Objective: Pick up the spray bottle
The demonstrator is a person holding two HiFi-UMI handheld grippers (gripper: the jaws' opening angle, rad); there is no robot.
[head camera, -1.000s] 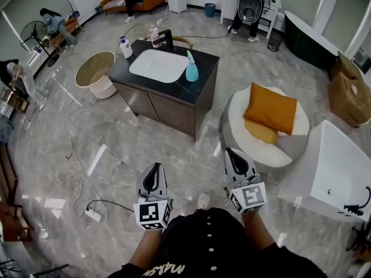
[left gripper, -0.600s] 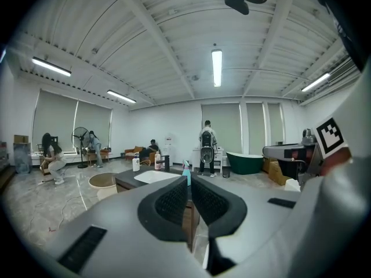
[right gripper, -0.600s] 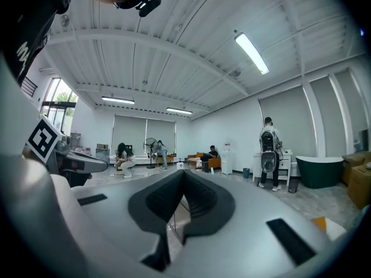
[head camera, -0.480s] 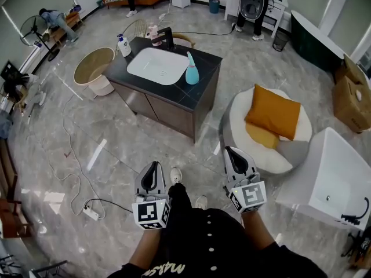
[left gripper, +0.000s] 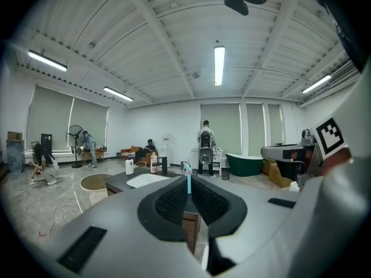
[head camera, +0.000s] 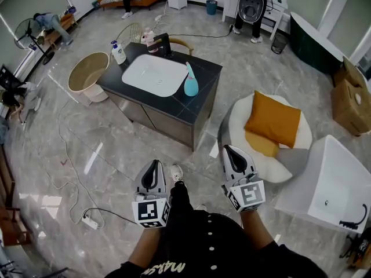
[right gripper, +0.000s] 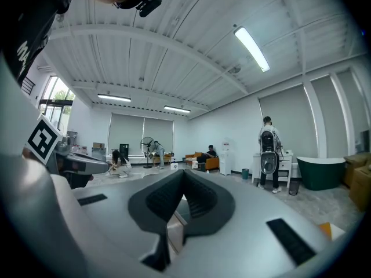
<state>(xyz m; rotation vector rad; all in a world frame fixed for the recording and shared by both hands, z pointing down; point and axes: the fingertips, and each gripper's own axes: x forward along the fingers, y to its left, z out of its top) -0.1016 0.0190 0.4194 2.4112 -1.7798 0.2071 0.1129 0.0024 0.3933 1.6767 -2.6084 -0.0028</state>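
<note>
The spray bottle (head camera: pixel 191 81) is teal with a slim neck. It stands upright on the dark vanity counter (head camera: pixel 197 100), just right of the white sink (head camera: pixel 152 75). In the left gripper view the spray bottle (left gripper: pixel 187 179) shows small and far off, in line with the jaws. My left gripper (head camera: pixel 153 167) and right gripper (head camera: pixel 232 152) are held low in front of me, well short of the counter, pointing toward it. Both are shut with nothing in them. The right gripper view shows my right gripper (right gripper: pixel 183 176) with its jaws together; the bottle is not seen there.
A black faucet (head camera: pixel 164 42), a white pump bottle (head camera: pixel 118 53) and a pink bottle (head camera: pixel 151 38) stand at the counter's far side. A round tub (head camera: pixel 87 74) is to its left, a round seat with an orange cushion (head camera: pixel 277 120) to its right. A power strip (head camera: pixel 90 222) lies on the floor. People are at the back.
The vanity counter and the bottle have drawn closer and lower in the head view. A shoe has stepped forward between the grippers. Both grippers stay shut and keep their spacing.
</note>
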